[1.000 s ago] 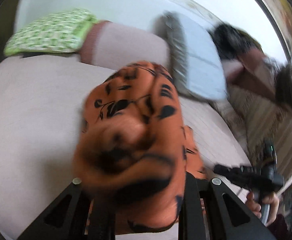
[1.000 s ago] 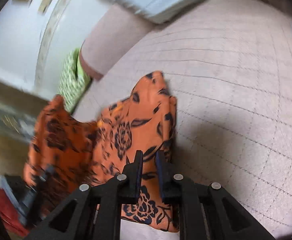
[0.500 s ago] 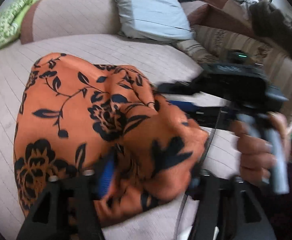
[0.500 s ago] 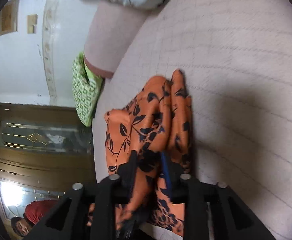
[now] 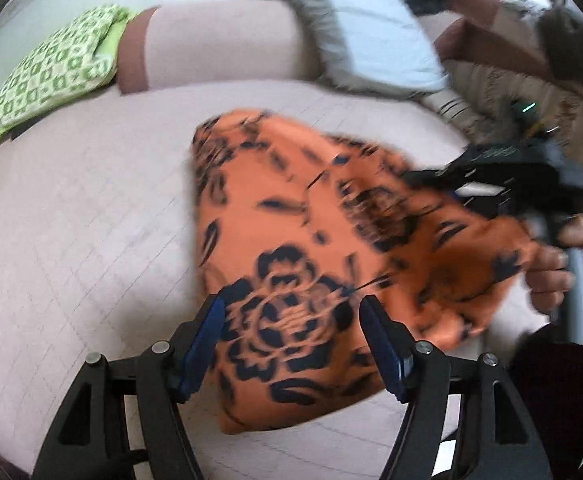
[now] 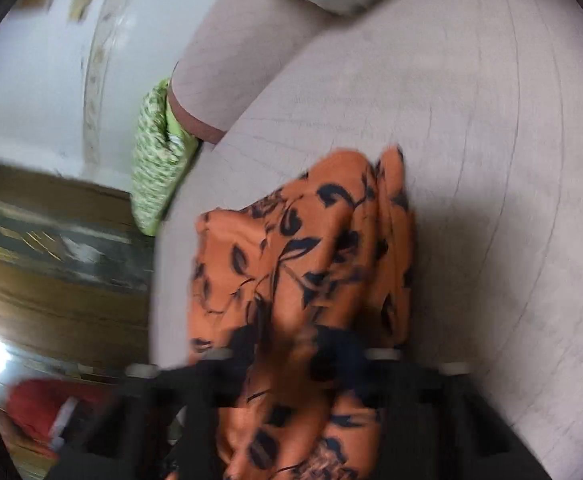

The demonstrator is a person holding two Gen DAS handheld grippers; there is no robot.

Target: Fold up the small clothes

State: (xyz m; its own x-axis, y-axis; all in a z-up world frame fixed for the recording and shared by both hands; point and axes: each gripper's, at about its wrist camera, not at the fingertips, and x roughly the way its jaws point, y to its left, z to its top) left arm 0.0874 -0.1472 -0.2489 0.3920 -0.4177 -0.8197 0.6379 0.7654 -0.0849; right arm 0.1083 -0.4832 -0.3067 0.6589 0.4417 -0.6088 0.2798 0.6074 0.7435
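An orange garment with black flowers [image 5: 311, 248] lies bunched on the pale quilted bed [image 5: 71, 220]. My left gripper [image 5: 291, 328] is open, its blue-padded fingers apart over the near part of the cloth, gripping nothing. In the left wrist view the right gripper [image 5: 491, 184] is at the cloth's right edge, held by a hand. In the right wrist view the garment [image 6: 303, 264] runs from the bed into my right gripper [image 6: 291, 348], which is shut on a fold of it. The view is blurred.
A green patterned cushion [image 5: 51, 80] lies at the far left of the bed. A pink bolster [image 5: 219, 44] and a light blue pillow [image 5: 379, 40] lie along the back. Brown patterned bedding [image 5: 503, 88] is piled at the right. A wooden door [image 6: 51, 260] stands beyond the bed edge.
My left gripper has opened and let go of the garment, which dropped and spread on the bed. The right gripper stays shut on the cloth and has swung to its right side.
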